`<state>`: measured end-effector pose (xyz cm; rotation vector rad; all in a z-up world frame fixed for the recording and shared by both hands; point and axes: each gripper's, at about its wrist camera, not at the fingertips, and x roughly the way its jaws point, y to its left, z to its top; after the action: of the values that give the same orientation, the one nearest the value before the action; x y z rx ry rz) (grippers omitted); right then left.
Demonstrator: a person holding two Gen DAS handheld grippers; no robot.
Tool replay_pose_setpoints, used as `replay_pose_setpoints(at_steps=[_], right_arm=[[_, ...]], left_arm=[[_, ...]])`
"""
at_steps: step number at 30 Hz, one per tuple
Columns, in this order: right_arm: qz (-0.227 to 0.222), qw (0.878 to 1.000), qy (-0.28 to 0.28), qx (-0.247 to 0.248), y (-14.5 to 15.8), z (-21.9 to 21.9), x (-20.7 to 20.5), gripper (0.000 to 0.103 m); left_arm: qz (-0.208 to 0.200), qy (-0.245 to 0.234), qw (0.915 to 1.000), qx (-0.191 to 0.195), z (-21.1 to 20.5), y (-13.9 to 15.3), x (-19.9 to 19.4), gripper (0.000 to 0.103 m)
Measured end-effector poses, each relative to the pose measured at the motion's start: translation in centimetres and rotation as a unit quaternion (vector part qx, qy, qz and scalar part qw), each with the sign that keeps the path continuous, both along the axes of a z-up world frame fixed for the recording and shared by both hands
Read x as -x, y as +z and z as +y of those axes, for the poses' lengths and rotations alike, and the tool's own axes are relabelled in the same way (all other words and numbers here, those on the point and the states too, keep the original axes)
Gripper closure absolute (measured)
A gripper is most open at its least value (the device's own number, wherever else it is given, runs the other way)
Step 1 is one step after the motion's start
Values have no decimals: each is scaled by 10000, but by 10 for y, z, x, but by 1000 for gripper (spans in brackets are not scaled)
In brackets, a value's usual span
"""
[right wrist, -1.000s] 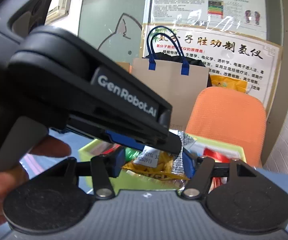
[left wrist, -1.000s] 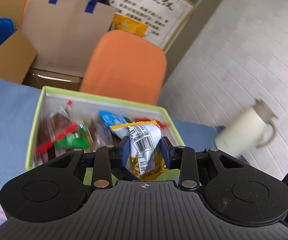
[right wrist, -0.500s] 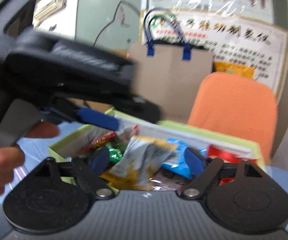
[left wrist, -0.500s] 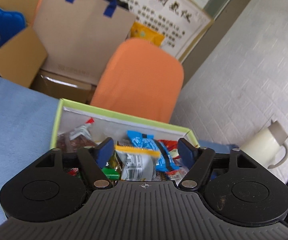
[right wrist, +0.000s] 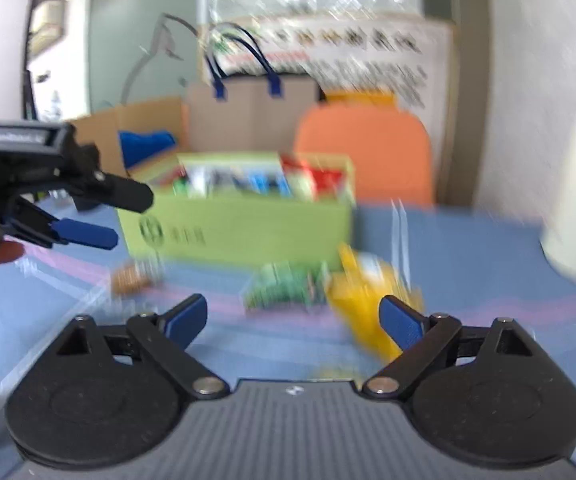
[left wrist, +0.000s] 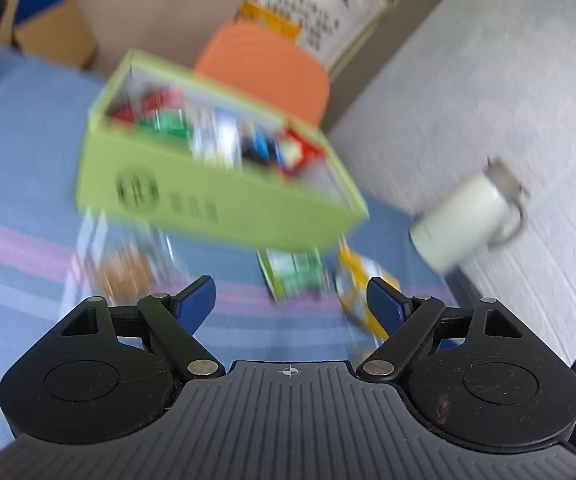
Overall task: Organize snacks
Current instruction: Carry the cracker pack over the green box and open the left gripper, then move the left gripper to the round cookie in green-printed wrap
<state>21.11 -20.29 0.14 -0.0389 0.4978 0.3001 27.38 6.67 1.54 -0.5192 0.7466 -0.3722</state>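
Note:
A green box (left wrist: 216, 200) holds several snack packets; it also shows in the right wrist view (right wrist: 240, 224). Three packets lie on the blue cloth in front of it: a clear one with a brown snack (left wrist: 124, 272) (right wrist: 132, 276), a green one (left wrist: 291, 272) (right wrist: 284, 288) and a yellow one (left wrist: 359, 292) (right wrist: 363, 292). My left gripper (left wrist: 289, 304) is open and empty, back from the box; it also shows at the left of the right wrist view (right wrist: 84, 234). My right gripper (right wrist: 293, 316) is open and empty, just short of the green and yellow packets. Both views are blurred.
A white jug (left wrist: 471, 216) stands at the right by the brick wall. An orange chair back (left wrist: 264, 68), a paper bag (right wrist: 252, 116) and cardboard boxes are behind the table. The blue striped cloth (left wrist: 16, 168) covers the table.
Both grippers opened and let the yellow-topped packet drop into the box, then pulled back and down. The box is now farther away and the packets on the cloth have come into view.

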Motion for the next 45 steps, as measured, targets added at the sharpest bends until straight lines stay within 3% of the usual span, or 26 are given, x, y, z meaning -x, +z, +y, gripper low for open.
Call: replay_pose_setpoints(at_steps=[5, 13, 17, 21, 27, 32, 38, 45], right_arm=[[479, 9984, -121, -259, -32, -16, 23, 10], [742, 9969, 51, -259, -43, -17, 4, 10], [770, 9967, 244, -124, -41, -10, -8, 10], [819, 9952, 533, 79, -38, 4, -20, 10], [853, 9929, 810, 162, -40, 31, -14, 10], [855, 9930, 783, 227, -43, 48, 9, 10], [826, 9935, 732, 282, -40, 62, 9, 10], [877, 9951, 462, 11, -44, 56, 7, 10]], left_arm=[[492, -289, 9984, -12, -29, -27, 13, 34], [477, -317, 9982, -190, -42, -21, 8, 34], [610, -517, 9968, -44, -45, -21, -5, 37], [449, -421, 9981, 5, -37, -14, -4, 35], [580, -192, 9981, 43, -10, -24, 7, 35], [619, -182, 9978, 161, 2, -30, 15, 34], [595, -219, 9978, 212, 6, -30, 26, 32], [614, -106, 9978, 226, 12, -31, 28, 27]])
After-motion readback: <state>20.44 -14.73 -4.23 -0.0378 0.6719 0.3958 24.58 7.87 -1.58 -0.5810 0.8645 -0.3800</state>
